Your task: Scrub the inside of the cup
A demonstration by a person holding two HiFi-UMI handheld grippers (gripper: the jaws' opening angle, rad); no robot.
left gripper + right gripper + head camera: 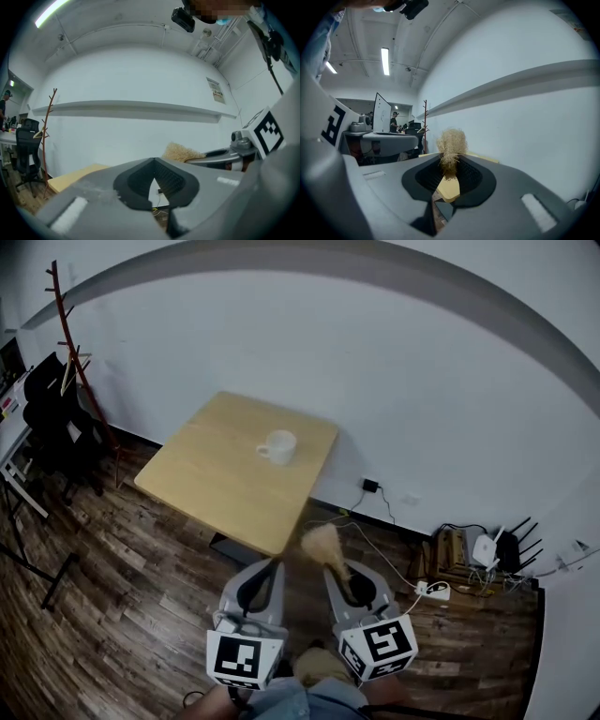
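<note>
Brush (322, 542) juts from right gripper (343, 570), held level beside closed left gripper (270, 566).

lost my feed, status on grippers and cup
Left gripper shut, empty. Right gripper shut on brush. Cup upright on table, untouched, both grippers short of it. Nothing blocking.

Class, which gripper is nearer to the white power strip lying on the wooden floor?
Right. The right gripper, shut on a tan bristle brush, hovers just left of the white power strip in the head view. The left gripper sits farther left, beyond the right one.
</note>
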